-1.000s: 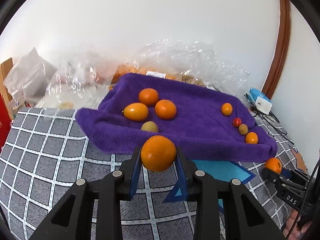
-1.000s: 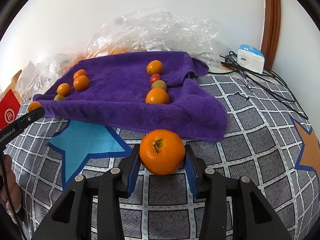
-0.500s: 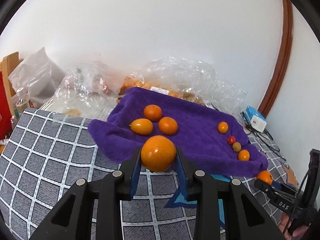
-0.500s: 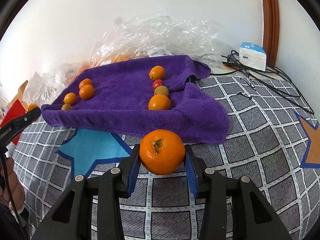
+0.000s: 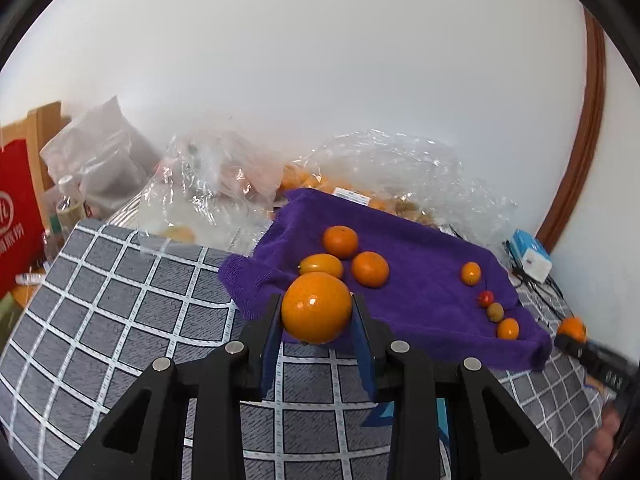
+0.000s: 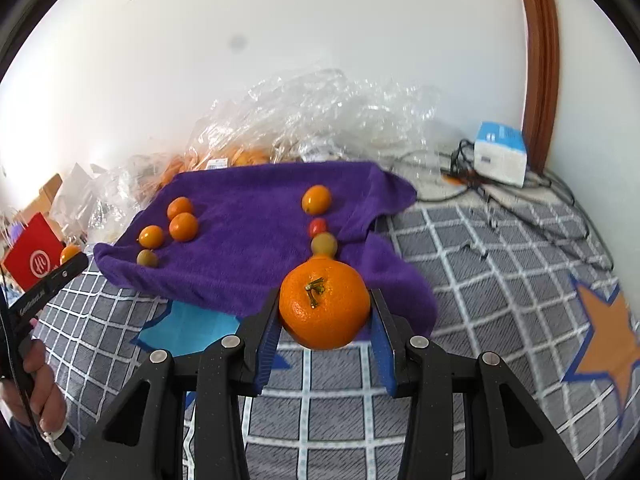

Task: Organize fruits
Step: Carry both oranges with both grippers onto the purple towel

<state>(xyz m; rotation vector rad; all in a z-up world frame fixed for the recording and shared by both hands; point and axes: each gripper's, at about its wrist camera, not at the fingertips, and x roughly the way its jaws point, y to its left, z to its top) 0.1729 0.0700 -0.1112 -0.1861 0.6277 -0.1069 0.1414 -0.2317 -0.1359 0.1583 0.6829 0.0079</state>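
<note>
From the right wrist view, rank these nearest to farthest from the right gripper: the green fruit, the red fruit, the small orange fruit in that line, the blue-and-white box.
1. Green fruit, just beyond the right gripper.
2. Red fruit, directly behind it.
3. Small orange fruit, farther up the purple towel.
4. Blue-and-white box, far right by the wall.

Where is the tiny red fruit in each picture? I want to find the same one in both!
Left wrist view: the tiny red fruit lies right of centre on the purple towel, beside a small greenish fruit.
Right wrist view: it lies near the centre, just above the same greenish fruit.
Shared landmark: the purple towel.
</note>
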